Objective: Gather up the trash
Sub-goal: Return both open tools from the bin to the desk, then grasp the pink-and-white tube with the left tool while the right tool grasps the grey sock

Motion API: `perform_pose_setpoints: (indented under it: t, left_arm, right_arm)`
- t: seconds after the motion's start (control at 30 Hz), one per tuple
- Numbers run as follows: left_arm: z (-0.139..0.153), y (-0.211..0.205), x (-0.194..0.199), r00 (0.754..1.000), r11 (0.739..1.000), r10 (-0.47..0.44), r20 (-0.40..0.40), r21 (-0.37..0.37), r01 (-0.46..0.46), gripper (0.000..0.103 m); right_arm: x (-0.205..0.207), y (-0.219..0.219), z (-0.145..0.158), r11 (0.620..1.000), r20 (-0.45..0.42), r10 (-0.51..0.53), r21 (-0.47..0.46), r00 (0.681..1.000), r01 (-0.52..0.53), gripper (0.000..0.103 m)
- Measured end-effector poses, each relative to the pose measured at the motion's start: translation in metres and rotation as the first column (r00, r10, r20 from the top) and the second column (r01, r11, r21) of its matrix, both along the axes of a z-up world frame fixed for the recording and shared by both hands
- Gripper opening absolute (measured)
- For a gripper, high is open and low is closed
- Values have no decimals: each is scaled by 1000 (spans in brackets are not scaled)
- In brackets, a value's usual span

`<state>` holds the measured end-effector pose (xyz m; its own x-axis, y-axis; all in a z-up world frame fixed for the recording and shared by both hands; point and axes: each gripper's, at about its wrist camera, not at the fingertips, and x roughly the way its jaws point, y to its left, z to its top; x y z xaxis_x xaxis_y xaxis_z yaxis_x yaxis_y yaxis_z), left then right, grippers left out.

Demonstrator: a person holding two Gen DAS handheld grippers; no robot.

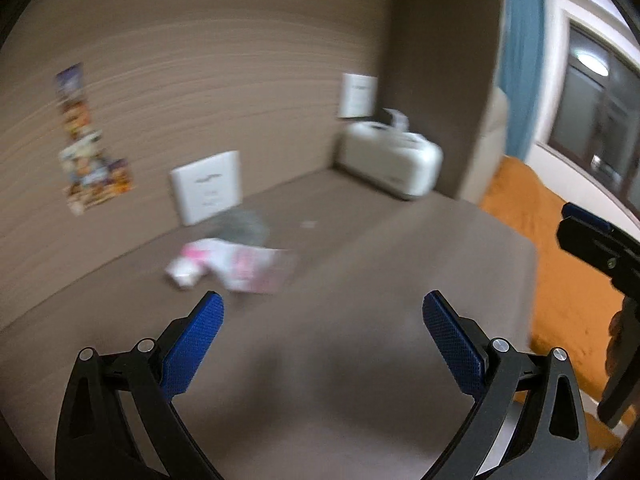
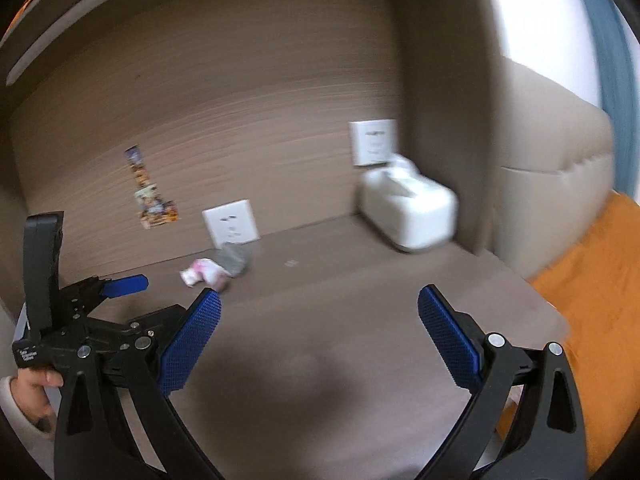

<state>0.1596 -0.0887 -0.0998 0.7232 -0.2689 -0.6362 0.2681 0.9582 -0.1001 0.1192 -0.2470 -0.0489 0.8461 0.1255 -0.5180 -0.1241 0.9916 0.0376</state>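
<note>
Both hand-held grippers (image 1: 323, 312) (image 2: 319, 307) spread wide, empty; blurred, perhaps pink-white wrapper (image 1: 236, 266) ahead.

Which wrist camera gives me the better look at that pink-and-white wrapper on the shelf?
Left wrist view: the pink-and-white wrapper is larger and nearer, just ahead of the open left gripper, though blurred. In the right wrist view it is small and farther off, beside grey crumpled trash.

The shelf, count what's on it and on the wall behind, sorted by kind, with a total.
Pink-and-white wrappers: 1 crumpled cluster, too blurred to split
Grey crumpled scrap: 1
Tiny white scrap: 1
White box: 1
White wall plates: 2
Sticker strip: 1
Total: 7
</note>
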Motion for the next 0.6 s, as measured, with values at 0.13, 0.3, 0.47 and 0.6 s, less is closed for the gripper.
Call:
perform_pose_setpoints:
  t: [0.13,0.3,0.47,0.6]
  left_arm:
    - [-7,47,27,999,999,37,-10,14,-37,98]
    - [-25,82,69,999,999,-13,-31,31,14,98]
    - [-45,92,103,994,994,-97,-59,46,100,97]
    - [-60,90,123,980,980,-180,-82,66,186,95]
  right_arm:
    - [33,38,-2,996,-17,82,-32,997,-82,98]
    - [81,71,-10,988,-40,143,-57,989,-145,98]
    - [131,87,-31,981,-82,174,-67,981,-180,98]
    - [166,98,-51,978,-136,193,-60,972,-202,98]
